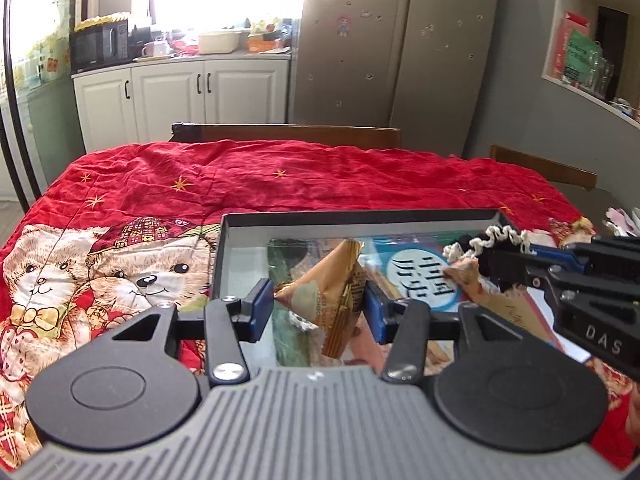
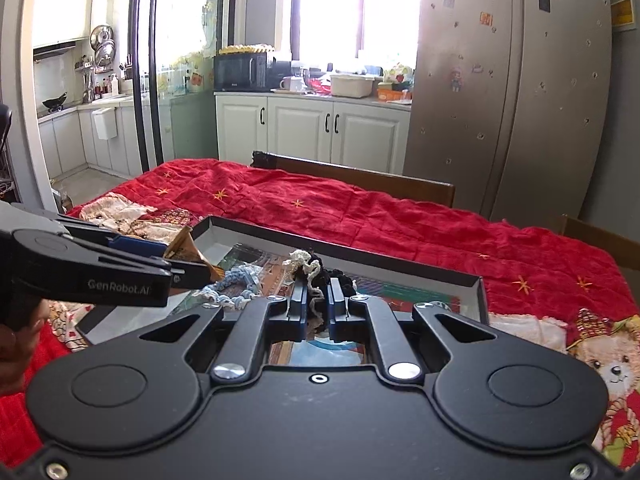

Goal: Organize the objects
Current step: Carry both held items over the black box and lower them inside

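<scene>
My left gripper [image 1: 320,306] is shut on a golden snack packet [image 1: 334,292], its blue pads pressing both sides, over the grey box [image 1: 360,218]. From the right, my right gripper [image 1: 486,262] reaches over the same box, shut on a black knitted piece with cream trim [image 1: 500,240]. In the right wrist view the right gripper [image 2: 318,294] pinches that black and cream knit [image 2: 320,276] above the box [image 2: 340,250], where a blue crocheted piece [image 2: 236,280] lies. The left gripper [image 2: 188,264] comes in from the left with the snack packet [image 2: 186,246].
The box holds flat printed packs [image 1: 416,276] and sits on a table under a red bear-print cloth [image 1: 280,176]. Wooden chair backs [image 1: 288,134] stand behind the table. A hand [image 2: 16,340] holds the left gripper's handle. Cabinets and a fridge [image 1: 392,48] are farther back.
</scene>
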`<control>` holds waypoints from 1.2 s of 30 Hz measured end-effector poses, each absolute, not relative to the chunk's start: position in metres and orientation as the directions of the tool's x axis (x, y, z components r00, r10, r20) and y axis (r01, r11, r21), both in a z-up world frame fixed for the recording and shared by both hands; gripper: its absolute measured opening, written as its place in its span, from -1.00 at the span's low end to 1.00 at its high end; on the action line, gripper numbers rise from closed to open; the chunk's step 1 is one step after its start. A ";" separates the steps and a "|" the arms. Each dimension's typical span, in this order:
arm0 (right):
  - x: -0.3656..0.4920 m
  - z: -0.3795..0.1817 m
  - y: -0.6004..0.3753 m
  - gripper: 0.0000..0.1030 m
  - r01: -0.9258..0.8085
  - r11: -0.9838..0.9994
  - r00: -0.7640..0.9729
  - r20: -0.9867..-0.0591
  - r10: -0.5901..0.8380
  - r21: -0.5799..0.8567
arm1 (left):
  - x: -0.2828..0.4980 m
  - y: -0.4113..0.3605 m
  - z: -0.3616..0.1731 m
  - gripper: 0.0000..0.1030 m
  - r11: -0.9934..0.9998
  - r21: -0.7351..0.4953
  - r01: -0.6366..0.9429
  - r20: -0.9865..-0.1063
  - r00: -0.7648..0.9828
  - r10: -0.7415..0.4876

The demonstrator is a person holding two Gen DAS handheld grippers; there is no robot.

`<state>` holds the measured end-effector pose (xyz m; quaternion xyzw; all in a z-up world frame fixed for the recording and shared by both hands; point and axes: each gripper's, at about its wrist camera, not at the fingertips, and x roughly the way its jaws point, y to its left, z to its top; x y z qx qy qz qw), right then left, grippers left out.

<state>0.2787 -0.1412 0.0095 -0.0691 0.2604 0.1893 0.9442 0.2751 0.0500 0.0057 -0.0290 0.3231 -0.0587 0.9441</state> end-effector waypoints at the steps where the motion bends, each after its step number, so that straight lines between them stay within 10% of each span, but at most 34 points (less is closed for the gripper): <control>1: 0.283 0.006 -0.140 -0.82 -0.393 0.919 0.791 -0.522 0.320 -0.031 | 0.277 0.051 0.004 0.01 0.992 -0.094 0.086 -0.608 0.784 -0.126; 36: 0.323 -0.030 -0.124 -0.82 -0.395 0.919 0.735 -0.602 0.313 -0.004 | 0.312 0.054 -0.022 0.05 0.996 -0.074 0.045 -0.653 0.753 -0.083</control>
